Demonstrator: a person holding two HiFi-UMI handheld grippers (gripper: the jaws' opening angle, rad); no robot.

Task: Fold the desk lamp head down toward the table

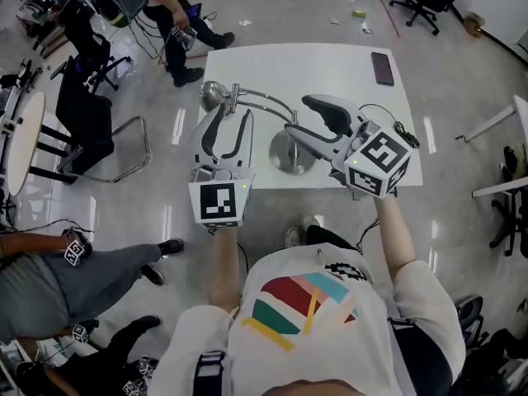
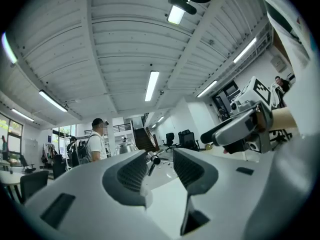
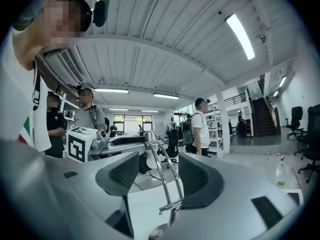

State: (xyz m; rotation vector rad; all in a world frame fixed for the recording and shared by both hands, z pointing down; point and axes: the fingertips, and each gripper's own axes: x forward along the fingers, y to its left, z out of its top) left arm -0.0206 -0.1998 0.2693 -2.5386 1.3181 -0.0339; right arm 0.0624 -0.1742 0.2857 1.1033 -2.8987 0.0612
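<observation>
A silver desk lamp stands on the white table. Its round base carries a curved two-rod arm that ends in the lamp head at the left. My left gripper is open, its tips just short of the joint by the head; in the left gripper view that joint shows in the gap beyond the jaws. My right gripper is open beside the arm above the base. In the right gripper view the arm rises between the jaws, untouched.
A dark phone lies at the table's far right corner, and a black cable hangs at its right edge. Black chairs stand left of the table. A person stands beyond its far left corner, others at lower left.
</observation>
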